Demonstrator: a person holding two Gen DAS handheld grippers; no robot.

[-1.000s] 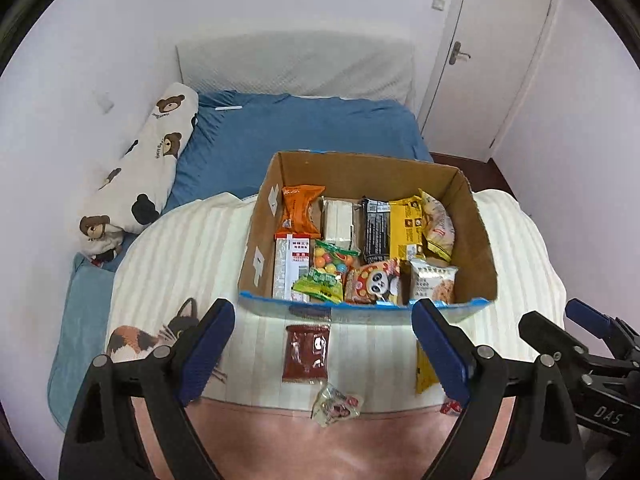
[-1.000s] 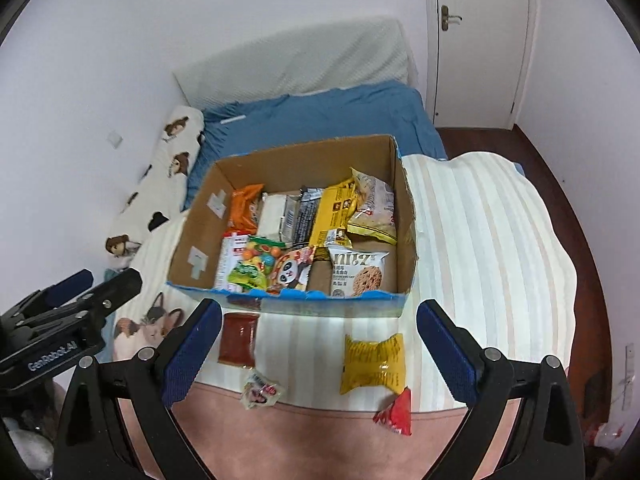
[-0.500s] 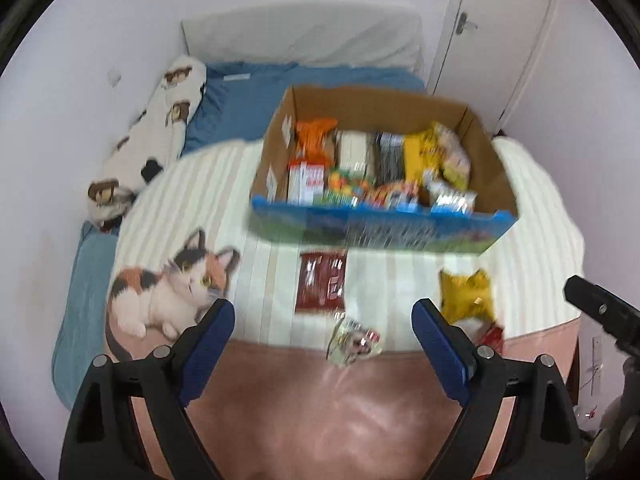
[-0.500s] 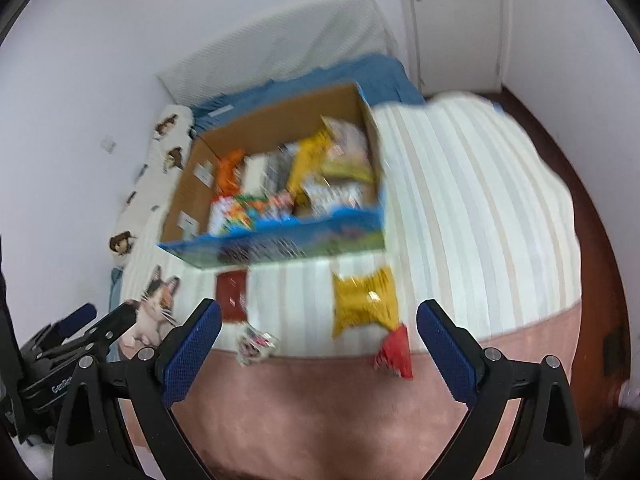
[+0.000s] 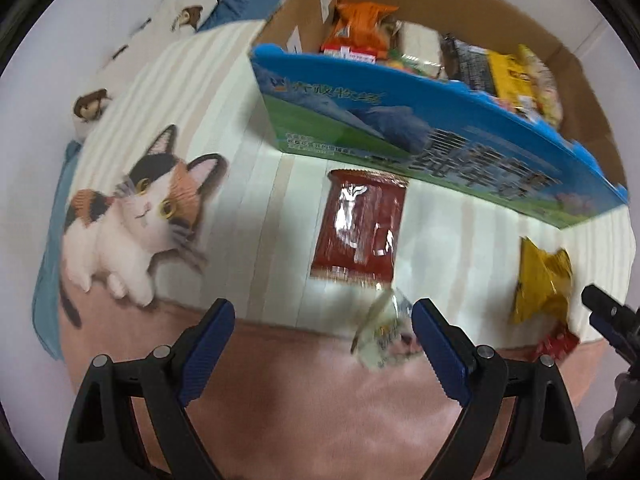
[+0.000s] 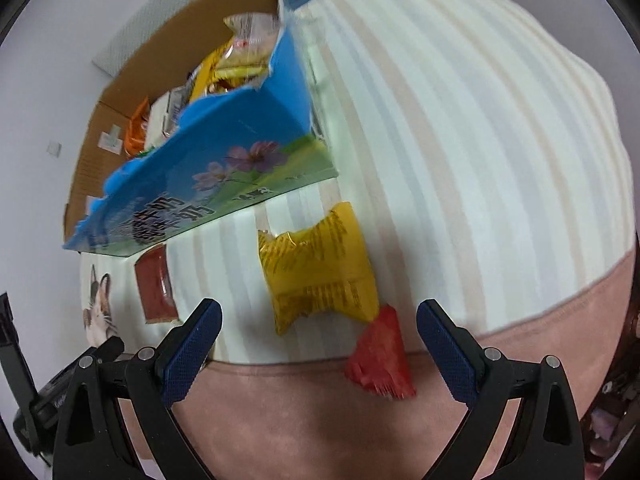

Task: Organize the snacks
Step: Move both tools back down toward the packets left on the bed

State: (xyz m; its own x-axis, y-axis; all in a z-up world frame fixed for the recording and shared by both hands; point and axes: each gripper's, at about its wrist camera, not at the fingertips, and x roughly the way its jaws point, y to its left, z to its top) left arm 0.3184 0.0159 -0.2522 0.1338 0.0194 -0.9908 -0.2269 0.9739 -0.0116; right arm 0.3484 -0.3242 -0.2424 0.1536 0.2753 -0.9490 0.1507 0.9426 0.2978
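Left gripper (image 5: 324,316) hangs wide open, empty, over a small clear crinkly candy wrapper (image 5: 382,336) beside the dark red flat packet (image 5: 360,226). Only this view catches the calico cat print (image 5: 136,216). Right gripper (image 6: 318,318), jaws spread wide and empty, frames the yellow crinkled snack bag (image 6: 316,268) and red triangular packet (image 6: 380,356), below the blue-fronted cardboard box of snacks (image 6: 208,176).

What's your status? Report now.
Both hand-held grippers open, empty: left, right. Four snacks loose outside box: dark red, clear, yellow, red. Nothing blocking.
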